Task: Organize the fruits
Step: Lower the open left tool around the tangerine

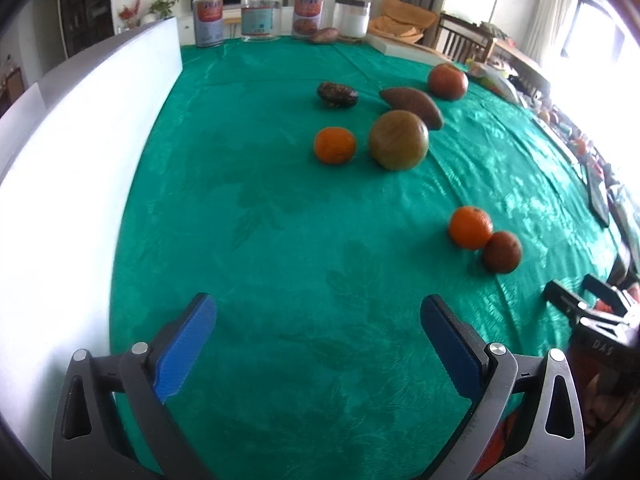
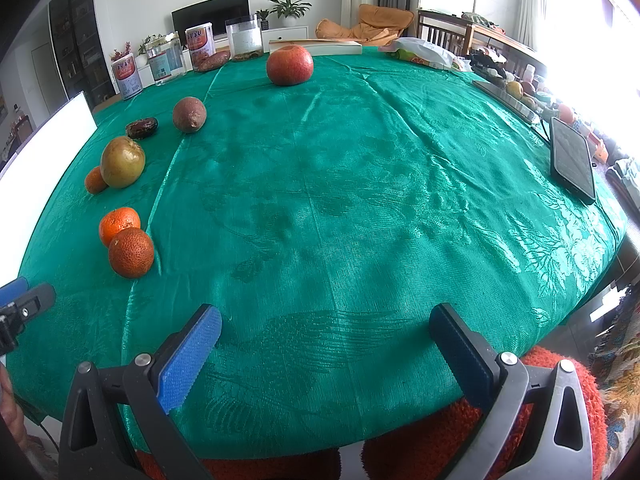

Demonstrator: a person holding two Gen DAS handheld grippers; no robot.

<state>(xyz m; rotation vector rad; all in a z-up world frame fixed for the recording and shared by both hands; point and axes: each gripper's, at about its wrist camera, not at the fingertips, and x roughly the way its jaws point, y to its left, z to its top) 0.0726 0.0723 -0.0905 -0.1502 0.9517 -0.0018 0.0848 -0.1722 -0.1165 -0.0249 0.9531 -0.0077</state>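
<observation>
In the right wrist view the green apple (image 2: 122,162) hides most of one orange (image 2: 94,181); jar labels (image 2: 164,60) are illegible.

Blue ribbed fingers (image 1: 188,352), grey arms, silver screws

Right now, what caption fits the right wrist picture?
Open right gripper above shiny green tablecloth, round orange mandarins far left.

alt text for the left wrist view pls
The open left tool hovers over a green tablecloth, holding nothing. Ahead lie scattered fruits: two touching oranges at right, farther off another orange beside a large greenish fruit. A white board stands at left.
</observation>
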